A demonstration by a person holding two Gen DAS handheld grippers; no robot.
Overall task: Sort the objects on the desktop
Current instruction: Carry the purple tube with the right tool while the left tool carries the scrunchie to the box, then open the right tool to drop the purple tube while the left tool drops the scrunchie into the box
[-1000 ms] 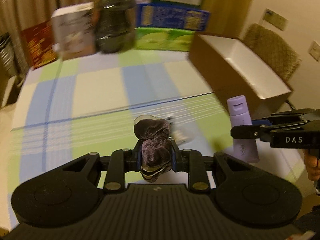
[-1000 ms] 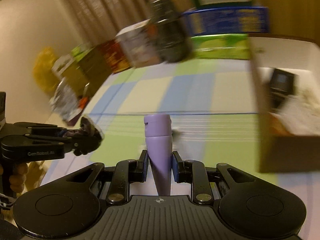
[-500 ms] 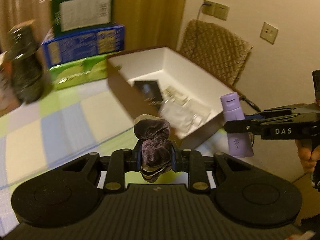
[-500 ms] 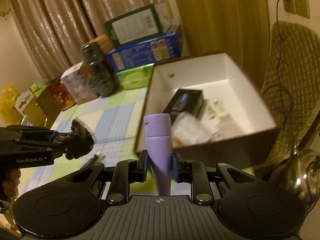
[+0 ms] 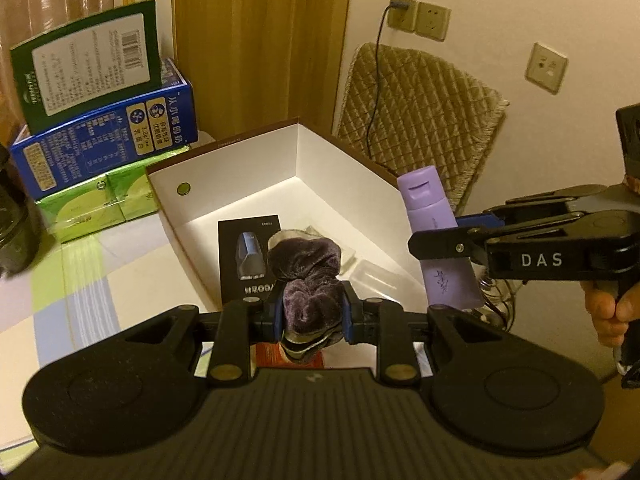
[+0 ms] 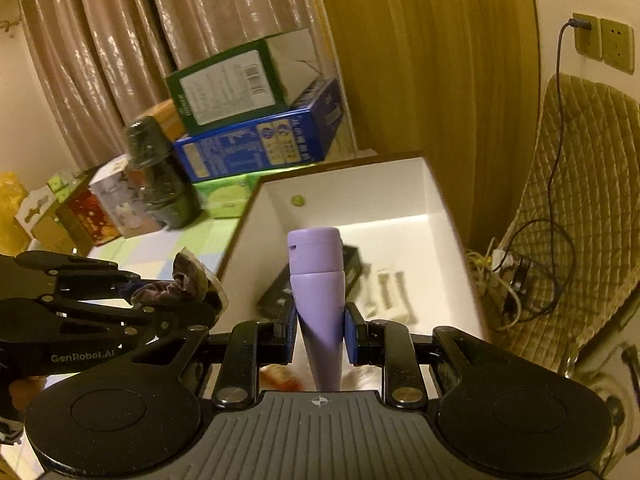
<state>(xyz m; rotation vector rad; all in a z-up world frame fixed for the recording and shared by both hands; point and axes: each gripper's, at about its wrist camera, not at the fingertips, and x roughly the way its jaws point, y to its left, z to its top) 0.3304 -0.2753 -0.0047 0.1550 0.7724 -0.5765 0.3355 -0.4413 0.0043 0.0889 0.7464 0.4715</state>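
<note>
Two tongs are working, each carrying one thing. The left tongs [image 5: 312,312] are pinching one dark purple velvet scrunchie [image 5: 308,276], crumpled and fuzzy, bulging above the blue pads. The right tongs [image 6: 320,330] are gripping one lilac tube [image 6: 318,280], cap up, tapering downward between the pads. Just beyond both tongs, one white-lined box [image 5: 336,160] is sitting open on the checked counter [image 5: 120,264], one black card [image 5: 246,256] lying inside.
</note>
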